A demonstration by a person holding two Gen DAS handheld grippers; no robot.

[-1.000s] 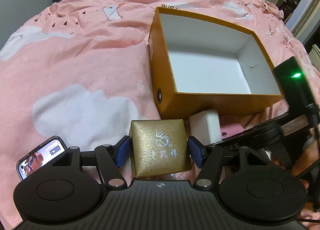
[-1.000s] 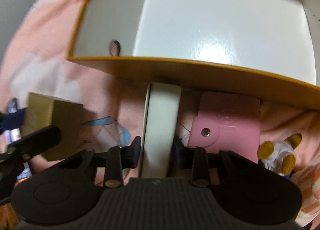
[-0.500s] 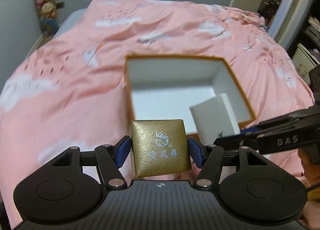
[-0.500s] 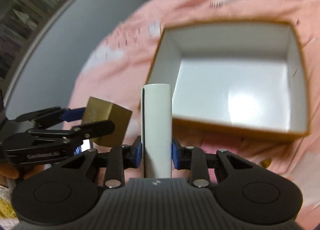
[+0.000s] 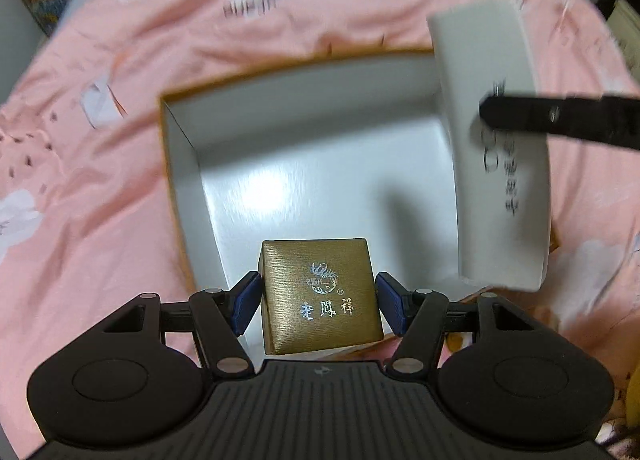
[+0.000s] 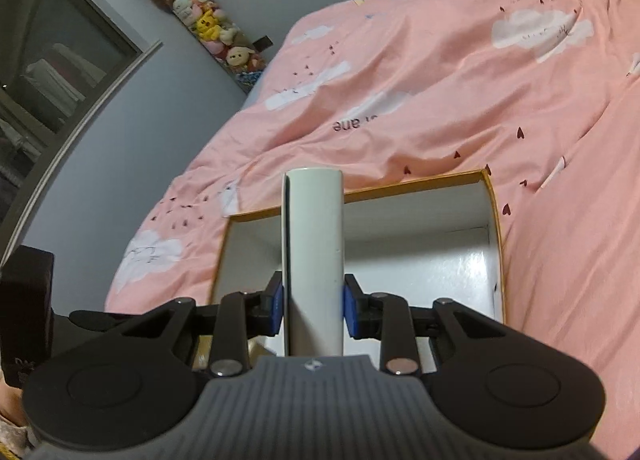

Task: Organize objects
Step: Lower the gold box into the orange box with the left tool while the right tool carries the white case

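My left gripper point(image 5: 319, 304) is shut on a small gold box point(image 5: 320, 296) with silver lettering and holds it above the near end of an open orange box point(image 5: 176, 163) with a white, bare inside. The right gripper point(image 6: 313, 306) is shut on a flat white box point(image 6: 316, 260), held on edge above the same orange box point(image 6: 496, 227). In the left wrist view that white box point(image 5: 496, 155) hangs over the orange box's right side, a black finger point(image 5: 560, 121) of the right gripper across it.
The orange box lies on a bed with a pink cloud-print cover point(image 5: 100, 179). Plush toys point(image 6: 208, 27) hang on the grey wall beyond the bed point(image 6: 440, 79). A dark cabinet point(image 6: 48, 71) stands at the left.
Both grippers have risen from the bed's near edge and moved over the orange box with their boxes. The phone, pink pouch and small plush at the front have left view.
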